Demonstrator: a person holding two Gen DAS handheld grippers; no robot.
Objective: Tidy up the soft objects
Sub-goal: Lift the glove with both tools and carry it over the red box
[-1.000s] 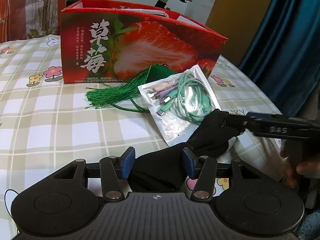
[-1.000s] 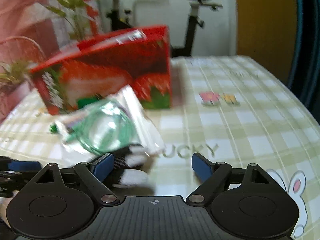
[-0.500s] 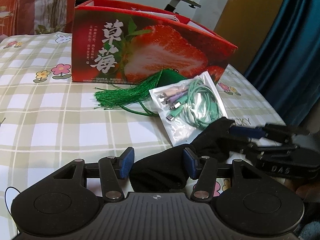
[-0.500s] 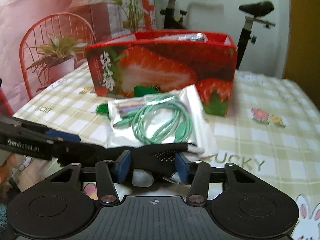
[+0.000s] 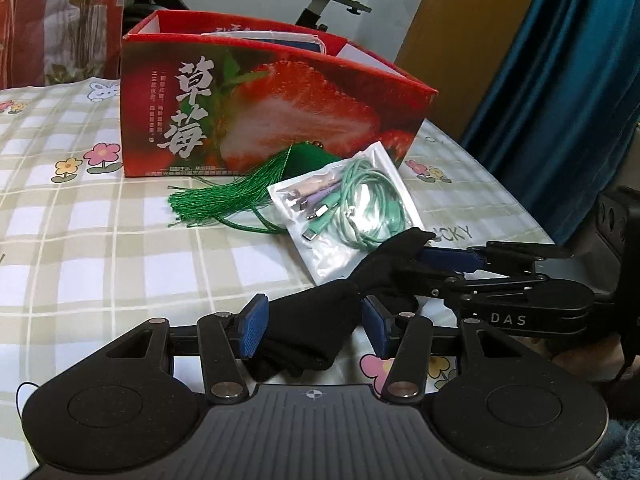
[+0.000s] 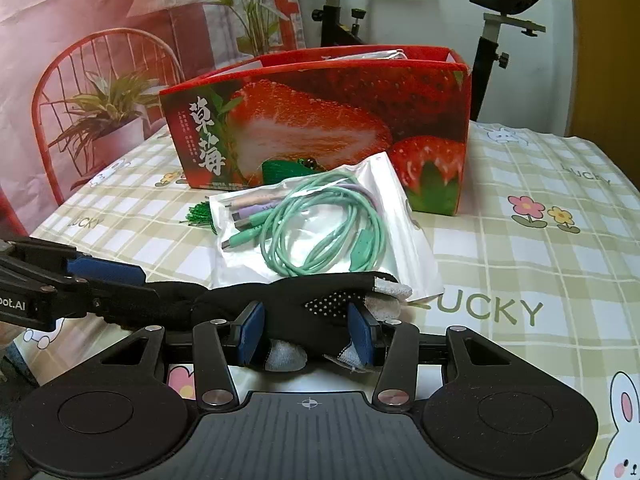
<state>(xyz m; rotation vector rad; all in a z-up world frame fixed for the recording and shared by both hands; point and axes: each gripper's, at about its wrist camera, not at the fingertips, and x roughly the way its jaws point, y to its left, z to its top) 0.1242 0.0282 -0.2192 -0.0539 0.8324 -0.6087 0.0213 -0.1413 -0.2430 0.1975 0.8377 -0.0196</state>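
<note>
Checked cloth covers the bench [image 5: 100, 264]; both the left hand-held gripper [image 5: 314, 330] and right hand-held gripper [image 6: 306, 336], half-closed, pinch one black glove [image 6: 320, 300]. Pulling apart could slip it, dragging the cable bag [image 6: 320, 224].

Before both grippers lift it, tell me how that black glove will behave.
The black glove is likely floppy: it sags between the left gripper and right gripper. Probably light, thin knit. Its dotted palm should resist slipping.

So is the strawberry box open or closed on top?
Open. The strawberry box has no lid over it, and something clear and shiny pokes up above its rim.
</note>
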